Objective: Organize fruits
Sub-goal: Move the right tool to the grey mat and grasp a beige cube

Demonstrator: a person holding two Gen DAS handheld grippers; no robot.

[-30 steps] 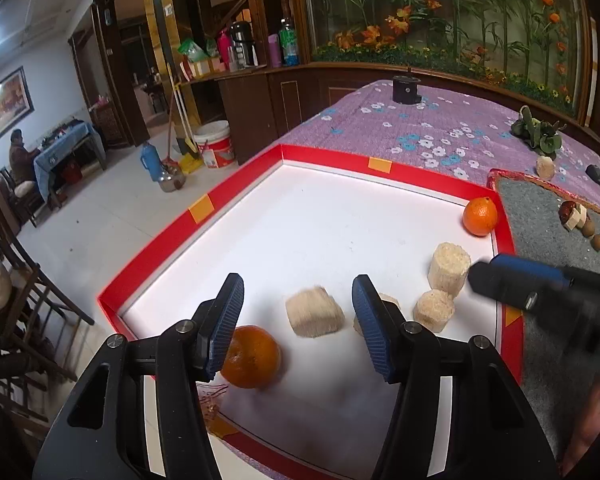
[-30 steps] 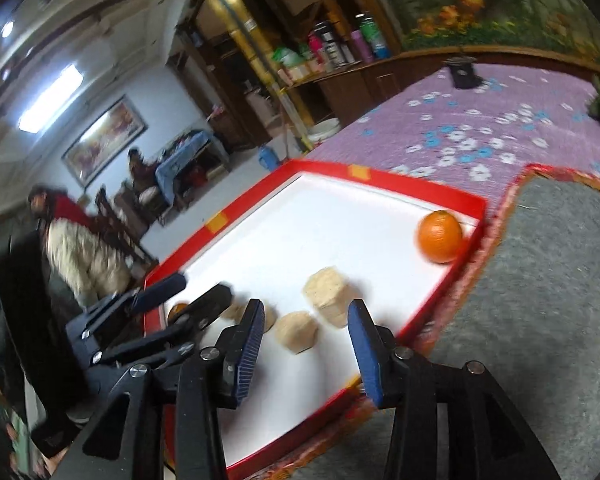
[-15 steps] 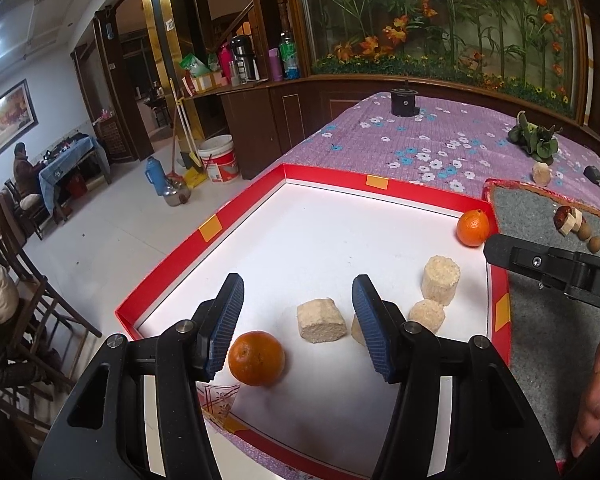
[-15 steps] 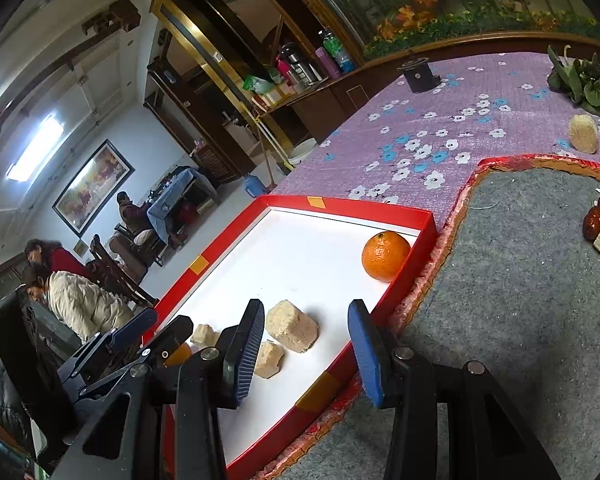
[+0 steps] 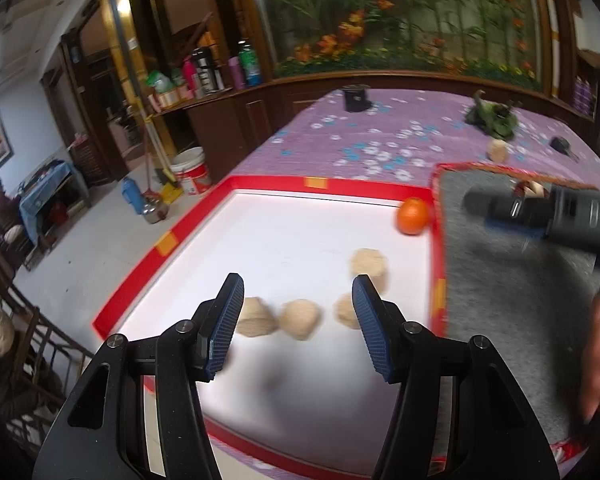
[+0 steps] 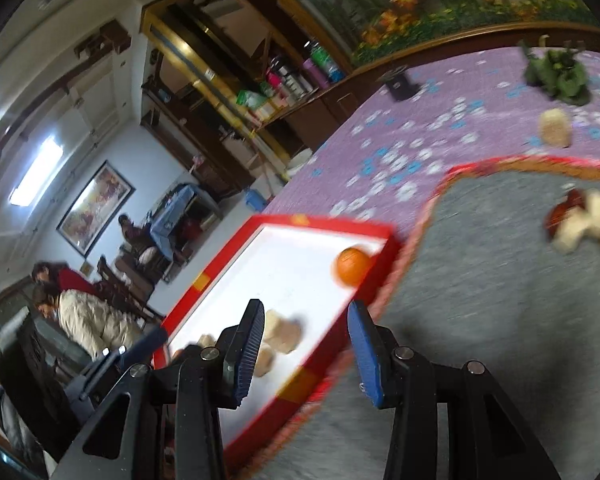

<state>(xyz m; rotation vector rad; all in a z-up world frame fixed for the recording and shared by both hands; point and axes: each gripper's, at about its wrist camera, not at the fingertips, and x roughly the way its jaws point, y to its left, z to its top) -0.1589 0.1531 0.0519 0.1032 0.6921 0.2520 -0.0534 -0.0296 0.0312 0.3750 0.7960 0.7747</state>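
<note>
A red-rimmed white tray [image 5: 204,216] holds an orange [image 5: 412,216] in its far right corner and several beige chunks [image 5: 300,318] near the front. My left gripper [image 5: 298,328] is open and empty above the tray's front part. My right gripper [image 6: 304,354] is open and empty over the tray's right rim and the grey mat [image 6: 500,320]; it shows as a blurred dark body [image 5: 548,216] in the left wrist view. The orange [image 6: 352,266] and chunks [image 6: 280,334] also show in the right wrist view. A second orange seen earlier is out of view.
Red dates and pale pieces [image 6: 580,220] lie on the grey mat. A beige piece [image 5: 498,150], a green bunch [image 5: 492,118] and a black cup [image 5: 356,98] sit on the purple flowered cloth [image 5: 360,140]. The table's left edge drops to the floor.
Both grippers have moved right and swung toward the mat. The near orange has dropped out of the left wrist view. Both stay open.
</note>
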